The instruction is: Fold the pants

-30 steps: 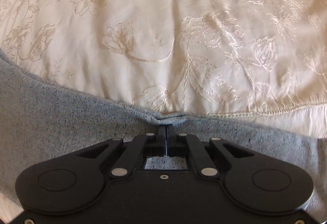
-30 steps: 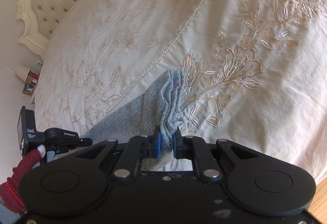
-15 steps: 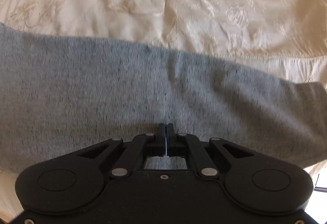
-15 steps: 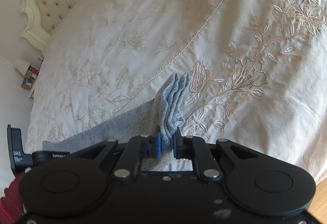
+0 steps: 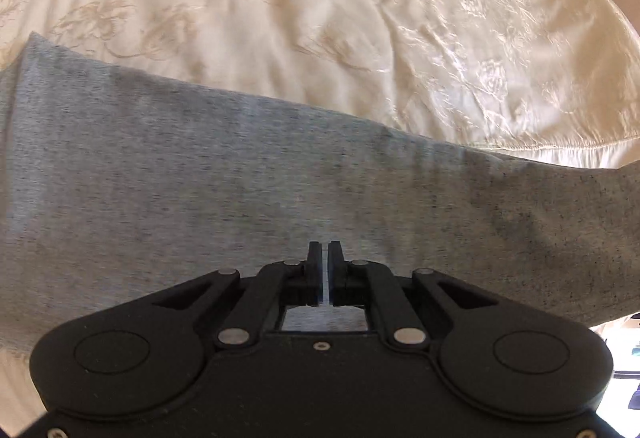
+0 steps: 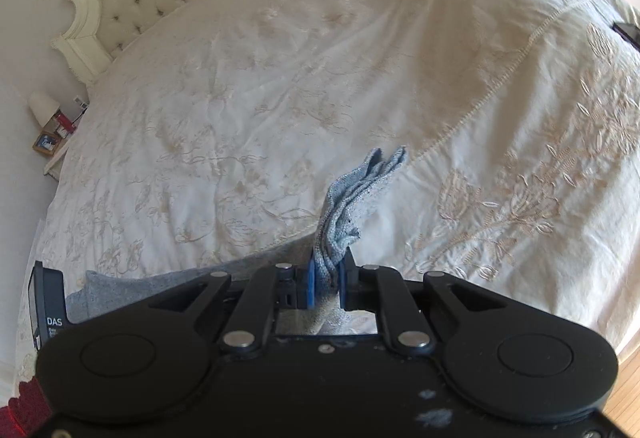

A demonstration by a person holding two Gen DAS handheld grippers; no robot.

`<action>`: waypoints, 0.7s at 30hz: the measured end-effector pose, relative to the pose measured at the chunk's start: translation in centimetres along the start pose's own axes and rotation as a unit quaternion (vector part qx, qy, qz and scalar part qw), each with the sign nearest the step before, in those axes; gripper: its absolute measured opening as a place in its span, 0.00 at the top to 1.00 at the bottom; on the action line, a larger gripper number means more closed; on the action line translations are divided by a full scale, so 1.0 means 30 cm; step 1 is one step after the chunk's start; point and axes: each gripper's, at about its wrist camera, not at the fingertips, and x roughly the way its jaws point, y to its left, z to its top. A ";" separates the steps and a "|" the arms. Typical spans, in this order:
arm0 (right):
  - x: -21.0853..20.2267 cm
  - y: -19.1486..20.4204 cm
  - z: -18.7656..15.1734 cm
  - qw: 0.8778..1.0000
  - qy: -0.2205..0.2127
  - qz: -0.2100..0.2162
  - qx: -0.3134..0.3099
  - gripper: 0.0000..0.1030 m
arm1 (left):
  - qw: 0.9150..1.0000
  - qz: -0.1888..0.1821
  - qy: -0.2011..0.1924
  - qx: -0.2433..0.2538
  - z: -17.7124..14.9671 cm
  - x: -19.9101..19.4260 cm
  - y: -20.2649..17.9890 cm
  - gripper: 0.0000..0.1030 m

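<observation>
The right gripper [image 6: 326, 280] is clamping a bunched end of the grey pants [image 6: 352, 194], its blue pads pressed into the gathered cloth, which is standing up beyond the tips over the bedspread [image 6: 280, 98]. The left gripper [image 5: 325, 266] is sitting with only a thin slit between its 2 fingers, over a flat band of the pants [image 5: 240, 178]; whether cloth is pinched there I cannot tell. This looks like a carrying fold, mid-way: 1 end is being lifted over the bedspread. The next move likely calls for laying it down squarely, edges matched. No containers are showing.
</observation>
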 end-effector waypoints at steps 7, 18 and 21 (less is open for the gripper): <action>0.067 0.550 -0.124 0.991 0.015 0.104 -0.081 0.88 | 0.999 0.035 -0.001 -0.022 -0.017 -0.077 0.354 0.90; 0.534 0.993 -0.542 0.970 0.153 0.095 -0.161 0.72 | 0.997 0.060 0.004 -0.046 -0.072 -0.168 0.676 0.90; 0.489 0.988 -0.546 0.968 0.149 0.126 -0.156 0.70 | 0.998 0.049 -0.007 -0.046 -0.066 -0.197 0.686 0.90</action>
